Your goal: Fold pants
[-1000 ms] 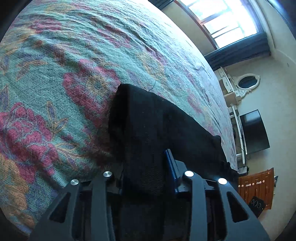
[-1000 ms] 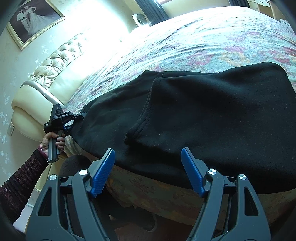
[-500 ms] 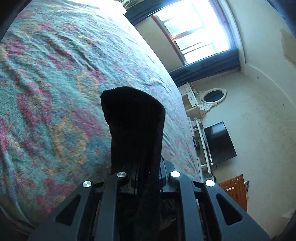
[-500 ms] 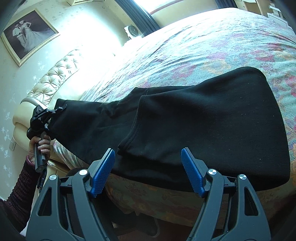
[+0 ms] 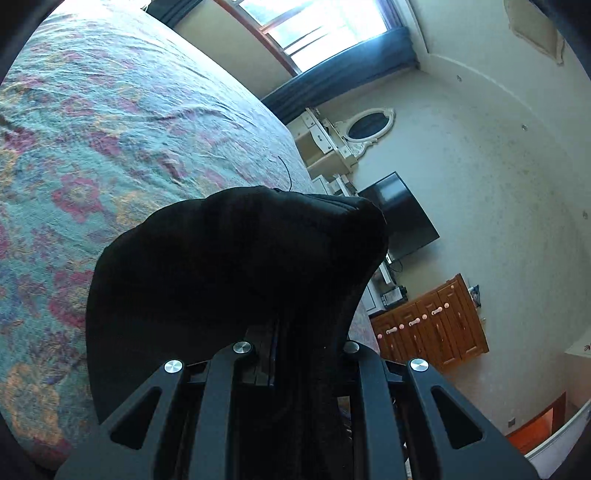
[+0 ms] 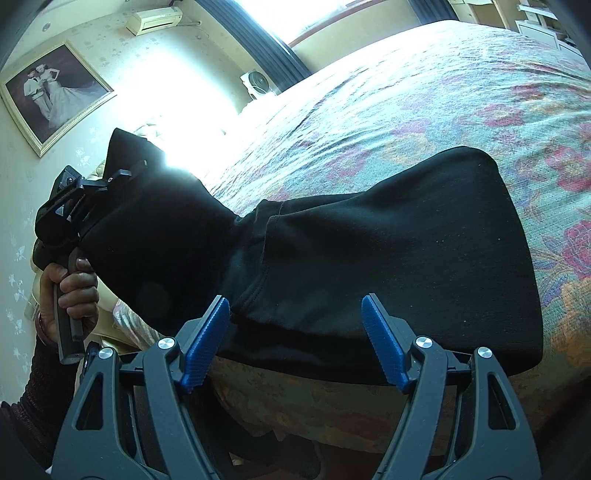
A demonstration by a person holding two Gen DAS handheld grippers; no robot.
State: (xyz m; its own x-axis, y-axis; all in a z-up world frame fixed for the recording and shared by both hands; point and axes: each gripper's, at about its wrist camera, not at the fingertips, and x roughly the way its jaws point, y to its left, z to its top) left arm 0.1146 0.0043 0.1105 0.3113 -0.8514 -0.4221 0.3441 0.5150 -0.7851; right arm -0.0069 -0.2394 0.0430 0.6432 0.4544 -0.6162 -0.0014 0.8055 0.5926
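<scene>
Black pants (image 6: 388, 251) lie folded on the floral bedspread (image 6: 443, 92), near the bed's front edge. My left gripper (image 6: 122, 177) is shut on one end of the pants and holds it raised above the bed at the left. In the left wrist view the black cloth (image 5: 236, 266) bulges over the shut left gripper (image 5: 273, 354) and hides its fingertips. My right gripper (image 6: 295, 339) is open and empty, its blue pads (image 6: 203, 343) just in front of the pants' near edge.
The bed's front edge (image 6: 332, 406) drops away under the right gripper. A padded headboard (image 6: 147, 129) and framed photo (image 6: 51, 92) are at the left. A TV (image 5: 402, 214), wooden cabinet (image 5: 432, 325) and window (image 5: 314, 26) stand beyond the bed.
My left gripper closed on the pants' end and lifted it up off the bed, swinging toward the room. The right gripper stayed open and moved slightly closer to the pants.
</scene>
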